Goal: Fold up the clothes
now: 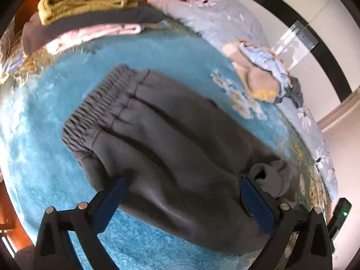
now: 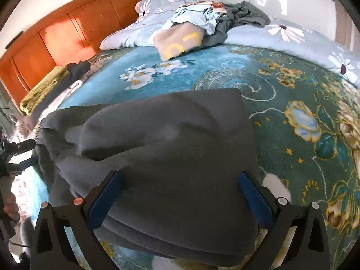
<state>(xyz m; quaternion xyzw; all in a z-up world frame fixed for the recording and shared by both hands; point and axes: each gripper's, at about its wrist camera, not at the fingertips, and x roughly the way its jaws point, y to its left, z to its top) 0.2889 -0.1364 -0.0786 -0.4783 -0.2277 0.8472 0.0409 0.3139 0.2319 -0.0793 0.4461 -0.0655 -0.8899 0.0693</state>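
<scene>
Grey sweatpants (image 1: 175, 139) lie folded on the blue floral blanket (image 1: 40, 139), with the elastic waistband (image 1: 94, 112) at the upper left in the left wrist view. My left gripper (image 1: 184, 189) is open just above their near end, and the cloth spans the gap between its blue pads (image 1: 112, 200) without being pinched. In the right wrist view the same sweatpants (image 2: 171, 144) fill the middle. My right gripper (image 2: 180, 184) stands open over their folded edge, its pads (image 2: 254, 200) clear of the fabric. The left gripper (image 2: 20, 150) shows at that view's left edge.
A stack of folded clothes (image 1: 85, 2), olive on dark on pink, sits by the wooden headboard (image 2: 67, 29). A pile of unfolded garments (image 2: 202, 27) lies on the pale flowered duvet (image 2: 292, 36). A person's hand (image 2: 10, 204) is at the left edge.
</scene>
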